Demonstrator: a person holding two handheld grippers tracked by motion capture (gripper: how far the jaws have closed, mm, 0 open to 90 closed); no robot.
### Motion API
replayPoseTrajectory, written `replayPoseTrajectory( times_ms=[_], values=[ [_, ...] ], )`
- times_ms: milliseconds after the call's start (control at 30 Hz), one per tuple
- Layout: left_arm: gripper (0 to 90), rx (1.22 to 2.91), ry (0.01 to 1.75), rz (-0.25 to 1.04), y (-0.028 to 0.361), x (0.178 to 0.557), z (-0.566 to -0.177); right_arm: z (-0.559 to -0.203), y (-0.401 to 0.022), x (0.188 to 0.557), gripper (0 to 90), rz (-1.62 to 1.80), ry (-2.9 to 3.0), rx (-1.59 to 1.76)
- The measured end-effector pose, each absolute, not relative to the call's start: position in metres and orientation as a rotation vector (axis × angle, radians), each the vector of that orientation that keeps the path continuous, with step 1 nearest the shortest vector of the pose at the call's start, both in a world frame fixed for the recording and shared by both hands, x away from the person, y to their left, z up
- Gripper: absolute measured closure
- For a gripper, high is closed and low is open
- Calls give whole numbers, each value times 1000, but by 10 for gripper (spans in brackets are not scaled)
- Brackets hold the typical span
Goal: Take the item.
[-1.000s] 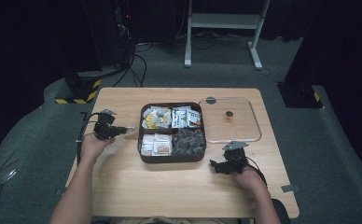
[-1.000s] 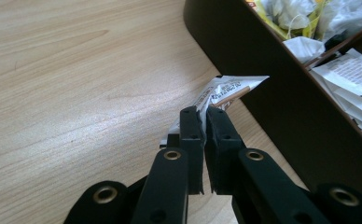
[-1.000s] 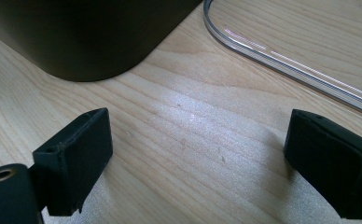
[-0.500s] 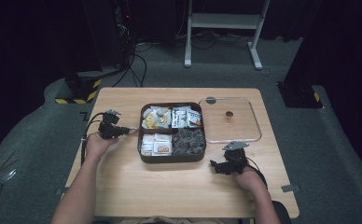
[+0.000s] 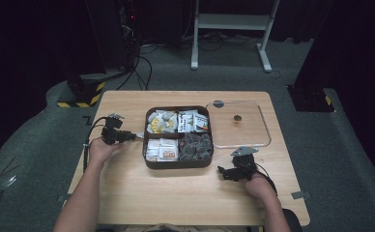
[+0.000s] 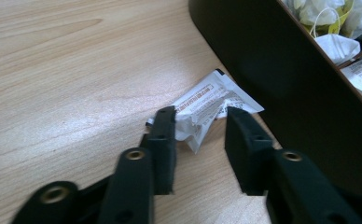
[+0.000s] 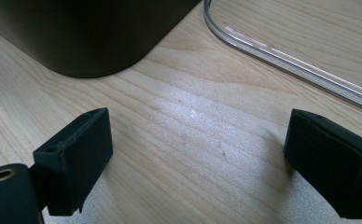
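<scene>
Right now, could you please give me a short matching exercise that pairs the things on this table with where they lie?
Things:
1. white packet
2. clear lid
3. left gripper
4. right gripper

Places:
A. over bare wood, jaws wide apart
B. flat on the table to the right of the dark tray
C. crumpled on the table against the tray's outer wall
D. jaws just opened, astride the packet

Pairs: 1-C, 2-B, 3-D, 4-A

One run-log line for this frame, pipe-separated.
left tool: jaws just opened, crumpled packet between them on table beside tray | right tool: open, nothing between, near clear lid
</scene>
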State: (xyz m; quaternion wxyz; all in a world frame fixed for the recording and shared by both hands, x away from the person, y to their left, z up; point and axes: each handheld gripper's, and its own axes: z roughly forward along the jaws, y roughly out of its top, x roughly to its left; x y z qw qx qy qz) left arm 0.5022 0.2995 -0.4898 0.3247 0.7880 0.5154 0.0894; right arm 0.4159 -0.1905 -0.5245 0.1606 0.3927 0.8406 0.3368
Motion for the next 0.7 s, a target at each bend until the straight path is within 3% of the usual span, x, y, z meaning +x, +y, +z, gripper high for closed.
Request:
replayPoseTrajectory(
  times_ms=[433, 700],
  values=[
    [480, 2032, 1318, 309, 305, 486, -474, -524, -191, 416, 78, 961, 2402, 1117],
    [455, 1985, 1296, 333, 314, 471, -469, -524, -191, 416, 78, 961, 2403, 1121]
  ],
)
